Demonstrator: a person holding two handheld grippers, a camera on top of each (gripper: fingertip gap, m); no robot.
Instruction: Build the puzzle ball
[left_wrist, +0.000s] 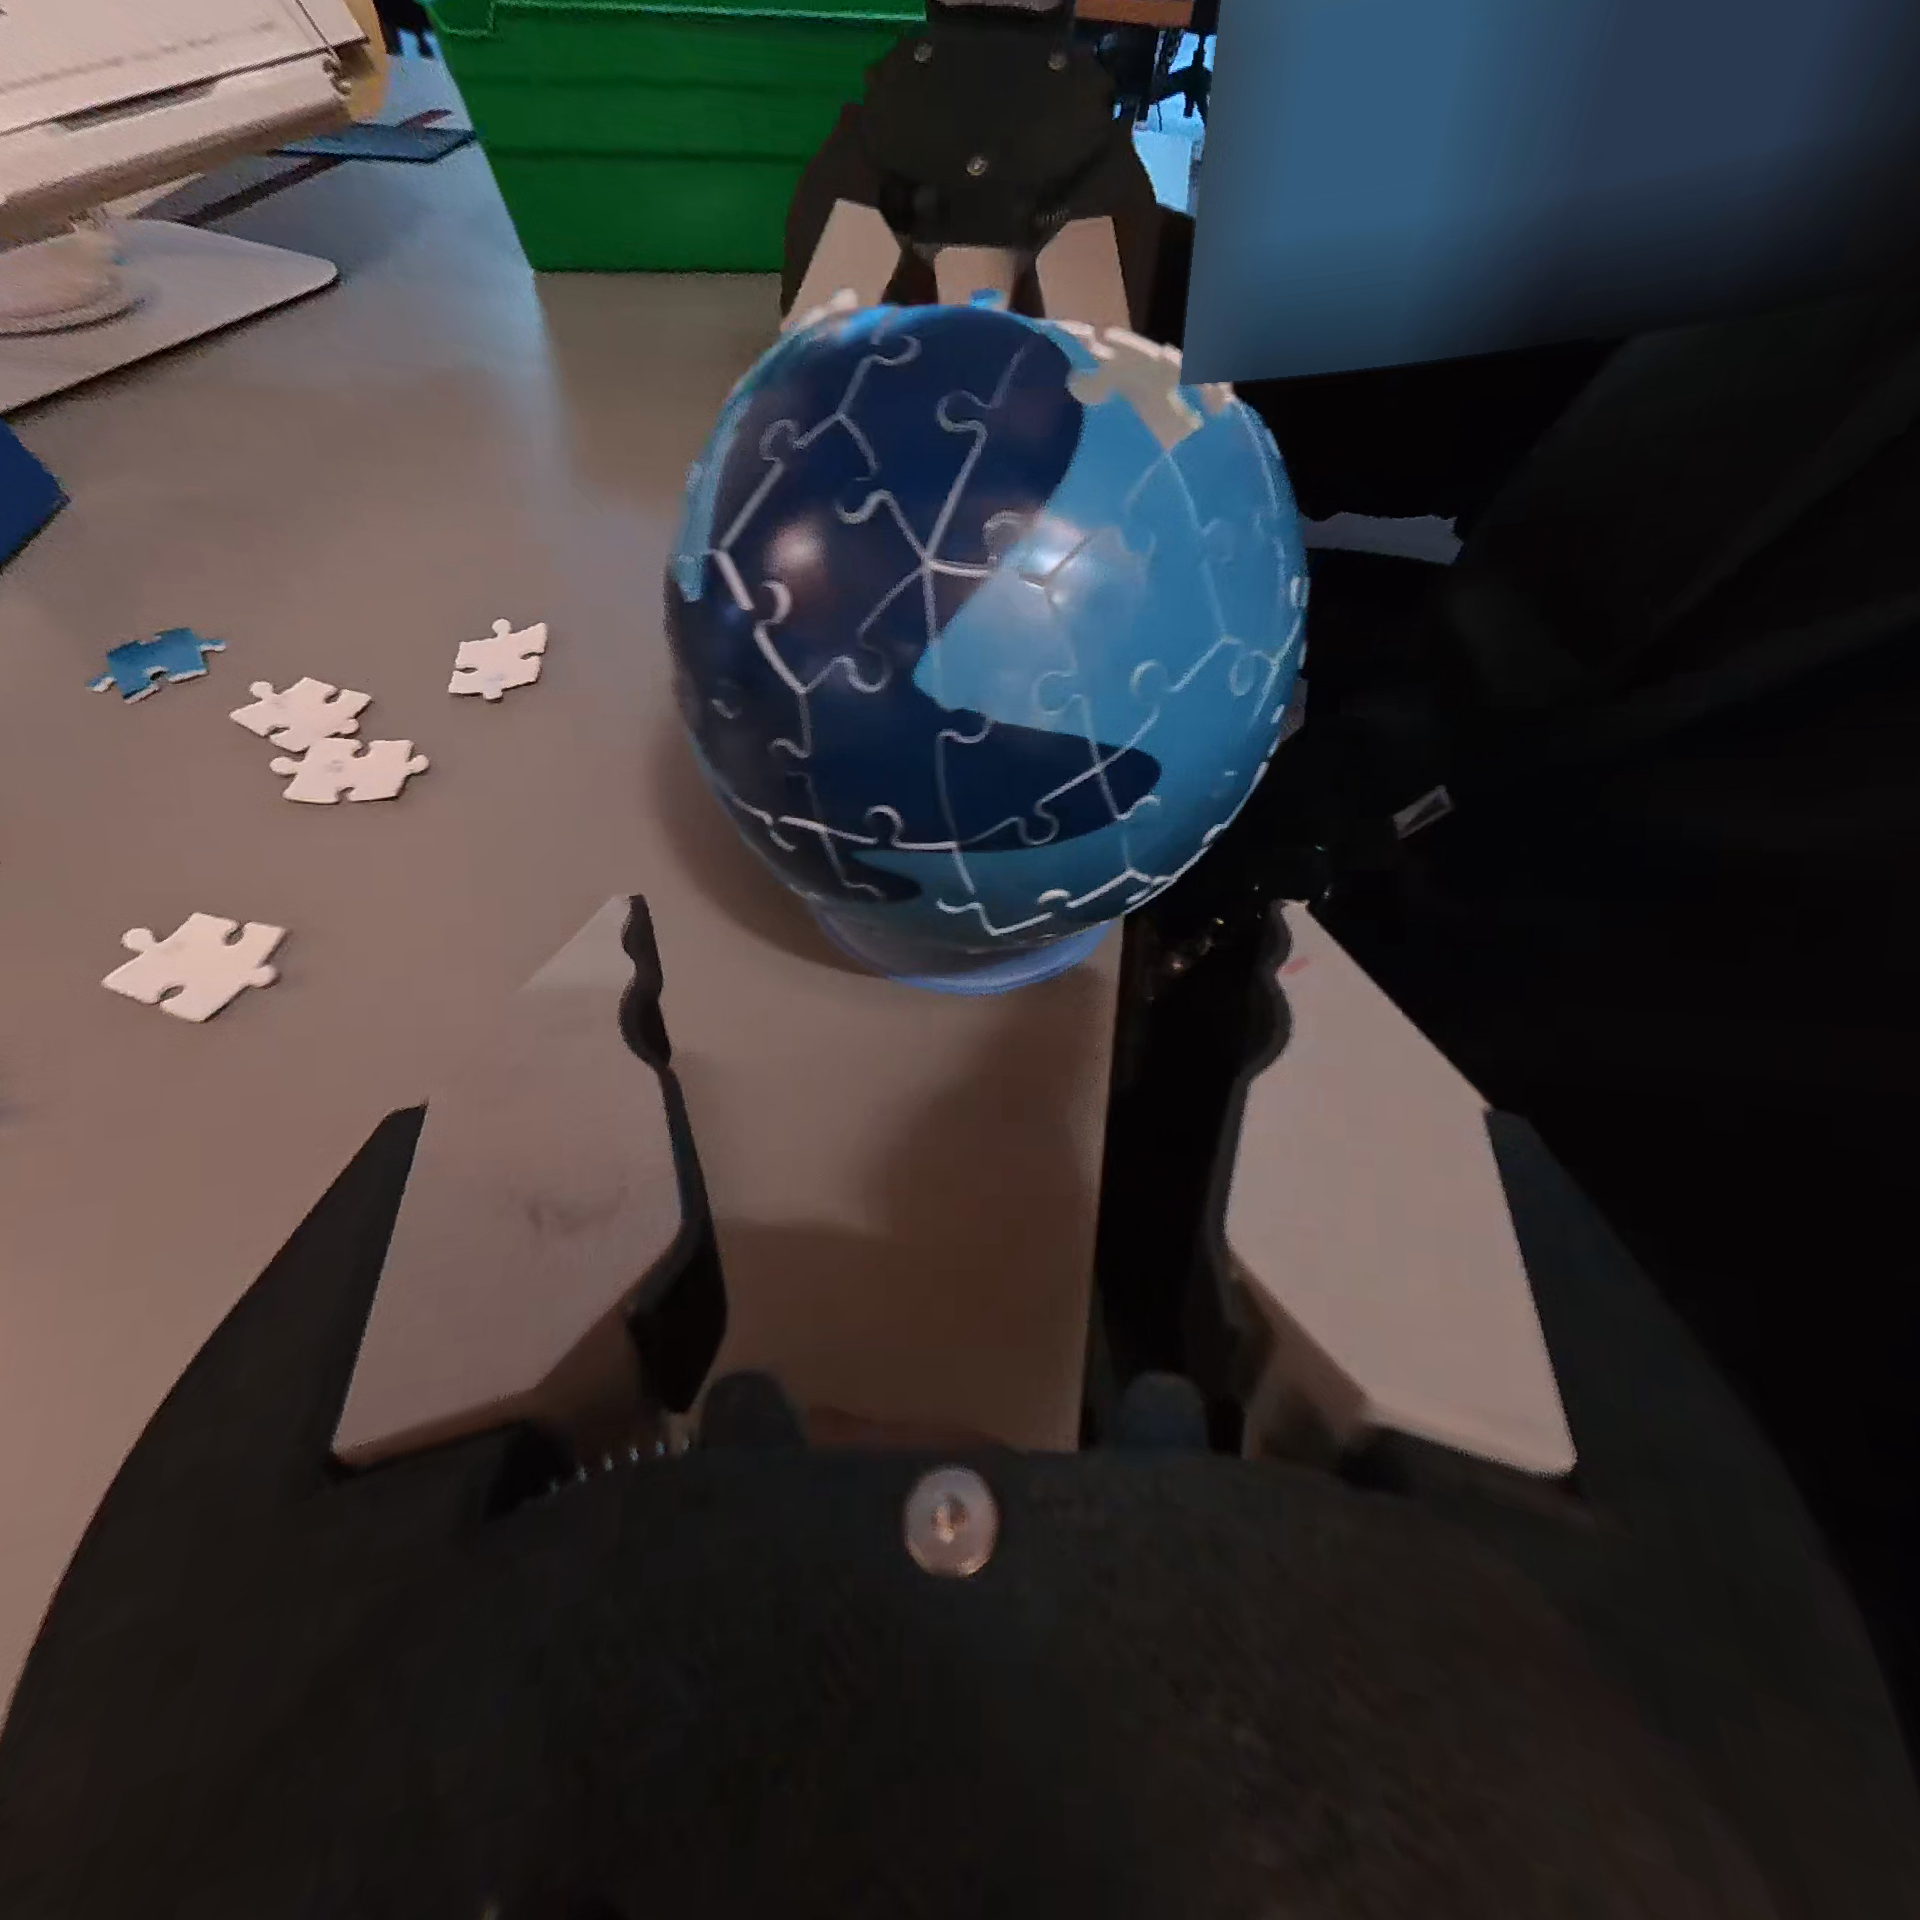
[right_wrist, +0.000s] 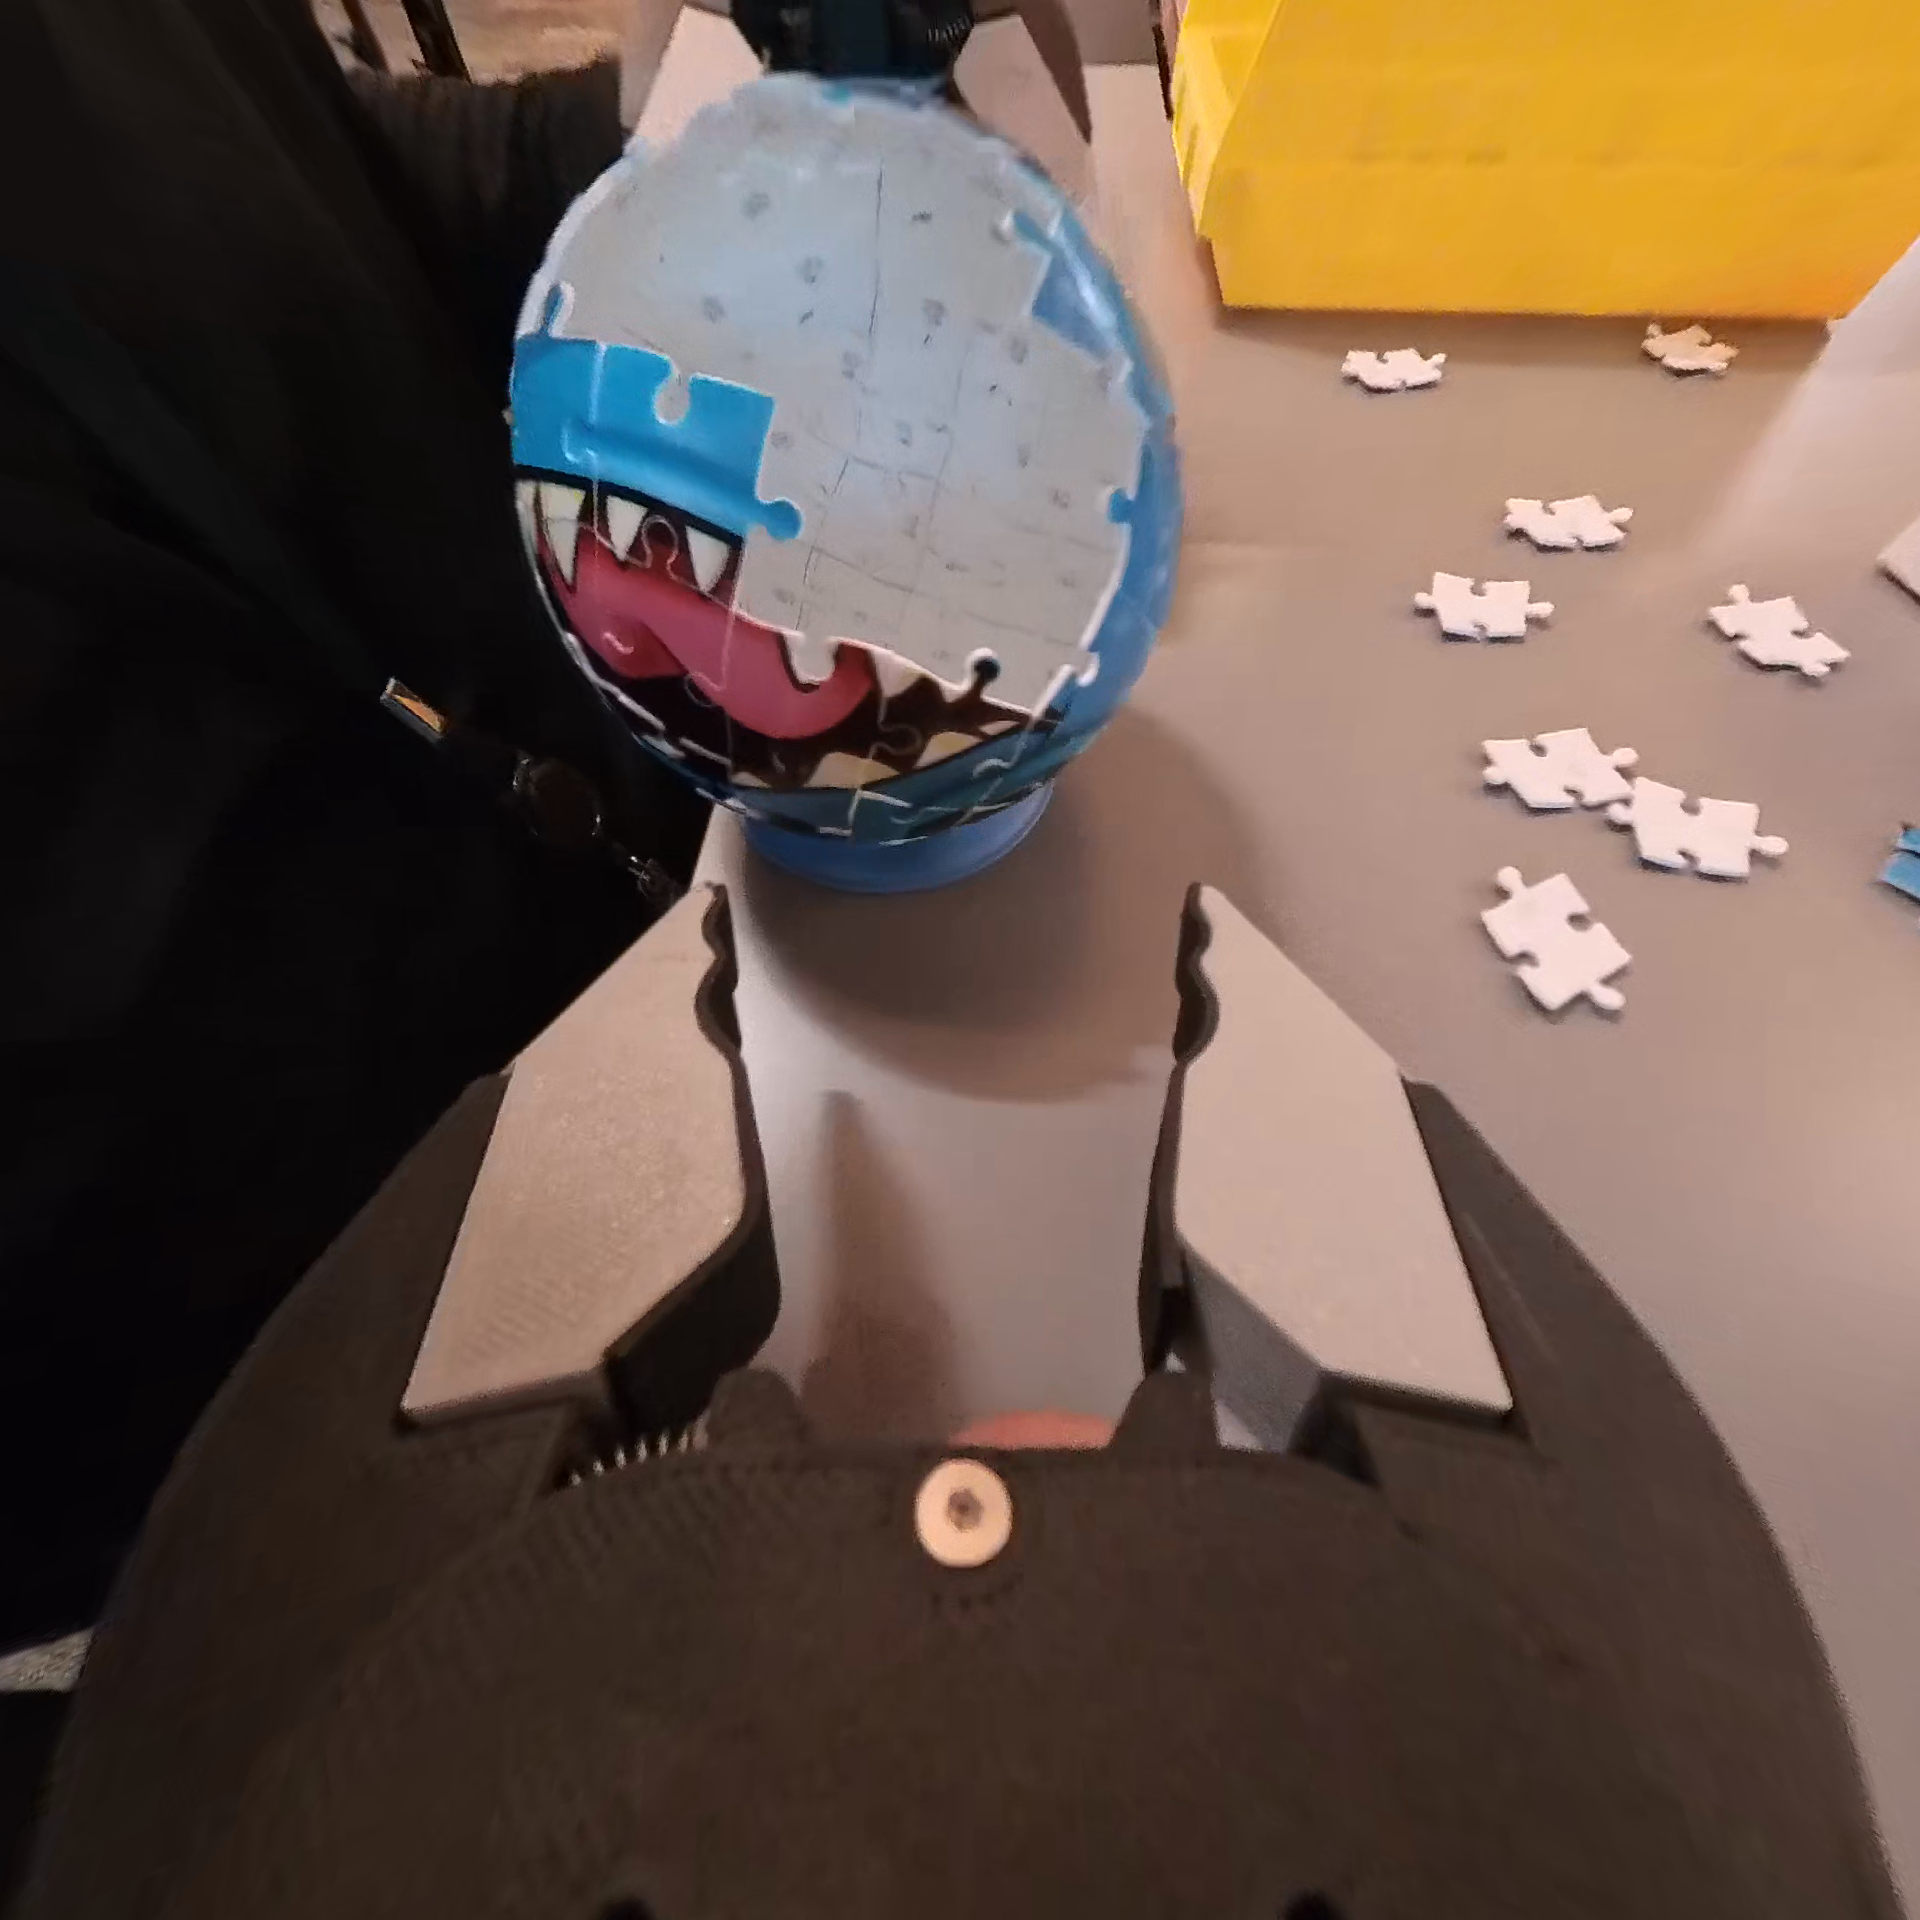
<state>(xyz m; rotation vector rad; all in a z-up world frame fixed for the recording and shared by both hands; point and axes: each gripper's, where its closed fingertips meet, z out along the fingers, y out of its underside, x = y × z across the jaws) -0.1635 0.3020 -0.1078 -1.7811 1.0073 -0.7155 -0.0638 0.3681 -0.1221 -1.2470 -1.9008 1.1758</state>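
Squarely facing each other across a grey table (left_wrist: 436, 436), both grippers hover empty, jaws spread. From the left gripper (left_wrist: 883, 935), the puzzle ball (left_wrist: 987, 644) sits at twelve o'clock on its blue ring stand (left_wrist: 966, 961), loose pieces (left_wrist: 312, 727) at ten o'clock, a green bin (left_wrist: 644, 135) at eleven. From the right gripper (right_wrist: 951, 914), the ball (its unfinished side showing a pale gap) stands at twelve; a dark sleeve (right_wrist: 260, 520) crowds nine o'clock, scattered white pieces (right_wrist: 1558, 769) lie at two, a yellow bin (right_wrist: 1538, 145) at one.
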